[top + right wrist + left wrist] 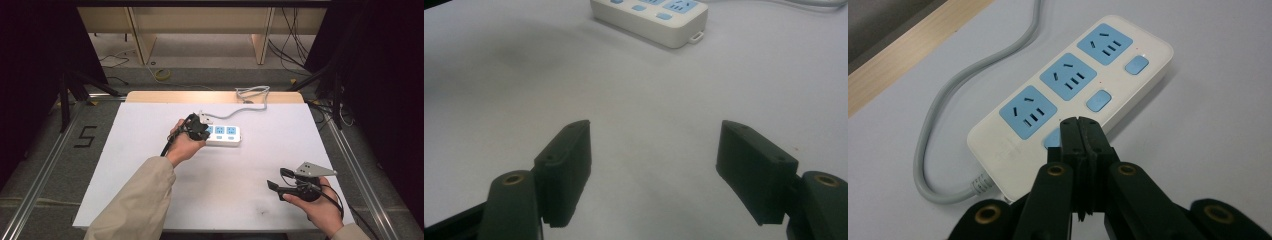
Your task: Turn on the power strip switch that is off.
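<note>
Item: white power strip [223, 135], three blue sockets, each paired with a small blue switch. Location: middle of the white counter [150, 200], lying flat, its grey cord [943, 110] curling off one end toward the far edge of the counter.

Left claw [1079, 131]: jaws pressed together, nothing between them. In the left gripper view the closed tips sit on or just over the nearest switch [1052, 139], partly covering it; whether they bear down on it or only touch it cannot be told. In the high view the left hand [184, 142] holds this claw at the strip's left end.

Right claw [654, 165]: jaws spread wide, holding nothing. It rests low near the counter's front right, well apart from the strip, which shows at the top of the right gripper view.

Other switches: the middle one [1098, 100] and the far one [1136, 65] are uncovered and untouched.

Step in hand, as judged: toggling the first switch with the closed claw tips used as a single blunt finger.

Next move, as judged: a short, straight press downward on the switch, then a lift clear. Should the remaining switches follow, the claw would shift along the strip to the middle one. The strip is light and unanchored, so an angled push could slide it; the idle right claw could brace it.
</note>
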`<state>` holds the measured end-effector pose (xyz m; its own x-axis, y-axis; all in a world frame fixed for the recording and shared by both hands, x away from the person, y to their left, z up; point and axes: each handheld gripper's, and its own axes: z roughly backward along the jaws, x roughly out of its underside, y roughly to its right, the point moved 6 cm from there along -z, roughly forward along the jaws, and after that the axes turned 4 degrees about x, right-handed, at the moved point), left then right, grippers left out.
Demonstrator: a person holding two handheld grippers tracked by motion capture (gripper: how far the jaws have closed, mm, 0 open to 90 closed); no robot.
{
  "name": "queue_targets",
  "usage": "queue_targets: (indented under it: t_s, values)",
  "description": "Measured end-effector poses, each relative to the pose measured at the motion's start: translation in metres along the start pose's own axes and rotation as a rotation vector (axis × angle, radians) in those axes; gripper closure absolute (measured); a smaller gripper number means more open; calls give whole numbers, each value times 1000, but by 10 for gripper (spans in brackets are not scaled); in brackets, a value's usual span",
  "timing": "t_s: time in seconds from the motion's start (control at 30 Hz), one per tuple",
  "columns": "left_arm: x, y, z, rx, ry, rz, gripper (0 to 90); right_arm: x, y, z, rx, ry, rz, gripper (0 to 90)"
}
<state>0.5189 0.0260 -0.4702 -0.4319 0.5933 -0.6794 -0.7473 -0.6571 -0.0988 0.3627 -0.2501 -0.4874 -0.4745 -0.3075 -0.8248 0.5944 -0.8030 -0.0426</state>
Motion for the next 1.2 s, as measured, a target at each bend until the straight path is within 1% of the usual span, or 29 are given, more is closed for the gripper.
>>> queue_targets:
  t_s: [0.17, 0.27, 0.3, 0.53, 0.6, 0.67, 0.77, 0.83, 0.9, 1.03, 1.2]
  values:
    - [-2, -1, 1, -7, 7, -2, 899, 0, 0, 0, 1, -1, -1, 306]
    - [-2, -2, 1, -9, 1, -3, 899, 0, 0, 0, 1, -1, 0, 306]
    - [-1, -2, 0, -7, 2, 1, 899, 0, 0, 0, 1, -1, 0, 306]
    - [-3, -2, -2, -6, 1, 0, 899, 0, 0, 0, 0, 2, 0, 306]
    - [-3, -3, -3, -5, -7, -3, 899, 0, 0, 0, 1, 0, -1, 306]
    - [-4, -3, -3, -4, -2, 2, 899, 0, 0, 0, 1, -2, -1, 306]
    - [-5, -5, -4, -15, -9, -9, 899, 0, 0, 0, 1, -1, -1, 306]
    - [-8, -7, -3, -17, -6, -3, 899, 0, 1, 0, 2, 0, -2, 305]
    - [-10, -9, -2, -17, -9, -6, 899, 0, 1, 0, 3, 0, -3, 305]
    - [-14, -7, -3, -17, 1, -14, 899, 0, 1, 0, 2, -1, -2, 305]
    - [-15, -8, -6, -17, -12, -26, 899, 0, 1, 0, 2, -3, -1, 306]
